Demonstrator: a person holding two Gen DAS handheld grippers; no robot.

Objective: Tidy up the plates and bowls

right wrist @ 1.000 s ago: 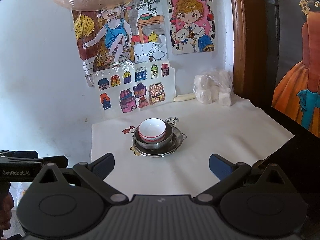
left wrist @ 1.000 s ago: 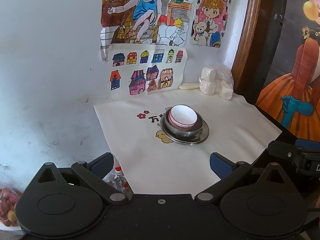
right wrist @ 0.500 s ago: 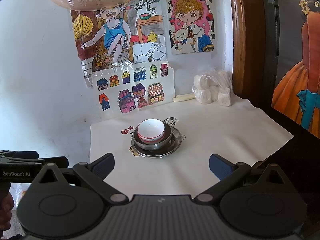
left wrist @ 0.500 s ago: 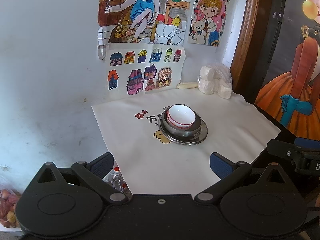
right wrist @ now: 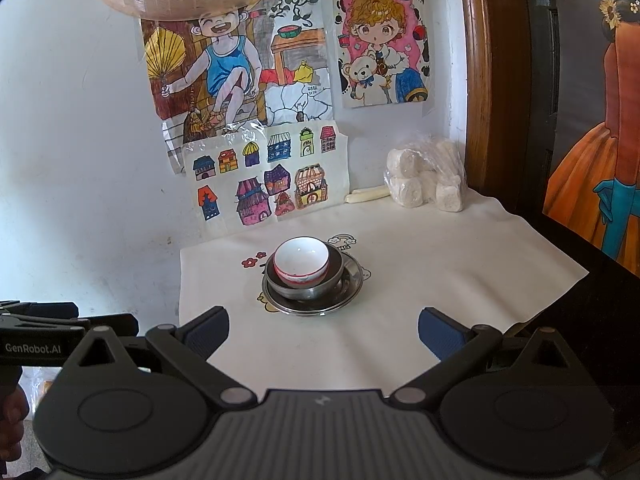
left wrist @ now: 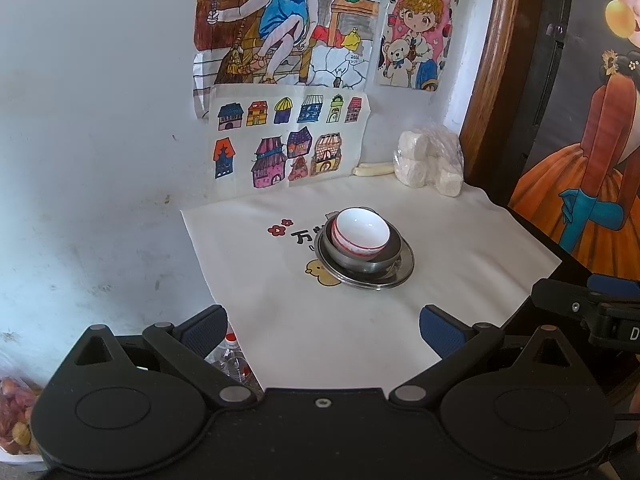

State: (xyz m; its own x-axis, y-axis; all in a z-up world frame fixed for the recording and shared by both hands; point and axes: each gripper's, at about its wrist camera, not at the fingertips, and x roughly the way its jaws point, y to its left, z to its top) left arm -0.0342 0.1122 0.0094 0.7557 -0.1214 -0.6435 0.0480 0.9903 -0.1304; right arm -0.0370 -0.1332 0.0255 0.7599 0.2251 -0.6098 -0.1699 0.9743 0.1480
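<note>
Fingers [left wrist: 202,330] of the left gripper [left wrist: 322,330] and the right gripper [right wrist: 323,330] are standing apart, holding nothing. Over the last second both views are drifting only slightly; the stack is unmoved. White bowl [right wrist: 302,261] is sitting in the steel bowl [right wrist: 308,290] on the steel plate [right wrist: 352,282], mid-counter [right wrist: 440,280]. Stacking appears done.

white bowl [left wrist: 361,231] with red rim band, silver steel bowl [left wrist: 380,262] and plate [left wrist: 400,276], cream cloth [left wrist: 320,320] printed with red flowers.
</note>
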